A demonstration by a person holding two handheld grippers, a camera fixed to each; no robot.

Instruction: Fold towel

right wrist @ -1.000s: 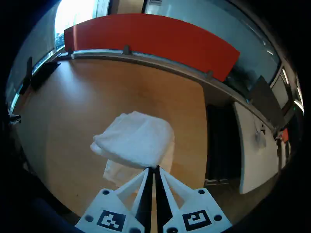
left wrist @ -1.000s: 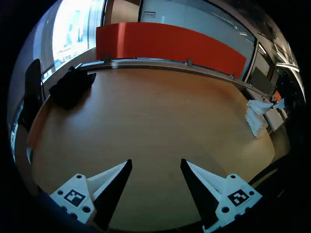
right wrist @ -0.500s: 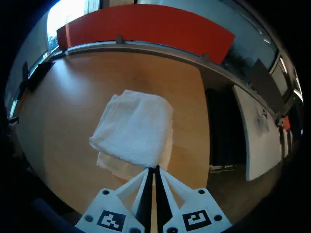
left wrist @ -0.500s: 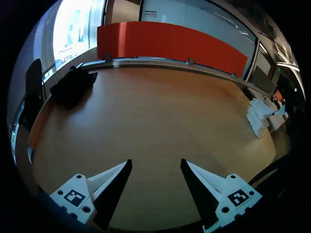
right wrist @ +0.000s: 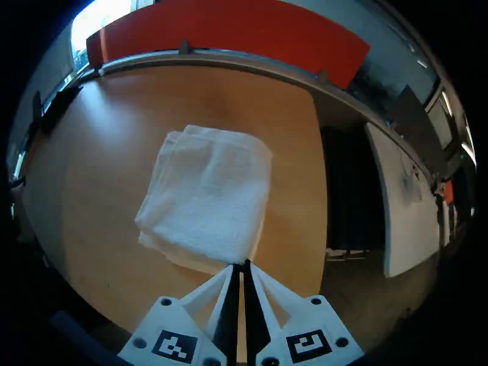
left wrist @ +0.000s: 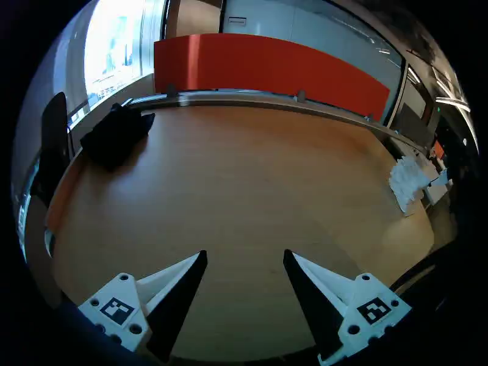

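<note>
A white towel (right wrist: 207,195), folded into a thick rectangle, lies on the wooden table (right wrist: 104,158) in the right gripper view. My right gripper (right wrist: 242,265) is shut on the towel's near corner, its fingers pressed together at the cloth's edge. In the left gripper view the same towel (left wrist: 407,182) is a small white heap at the table's far right edge. My left gripper (left wrist: 244,256) hangs open over bare wood (left wrist: 244,177), nothing between its fingers.
A black bag (left wrist: 116,135) rests on the table's far left corner. A red partition (left wrist: 268,64) runs along the table's back edge. A dark chair (left wrist: 52,146) stands at the left. Past the table's right edge are dark floor and a white desk (right wrist: 405,213).
The towel's upper layer, held raised a second ago, has come down and now lies flatter on the layer beneath. The right gripper has lowered with it. The left gripper has stayed still.
</note>
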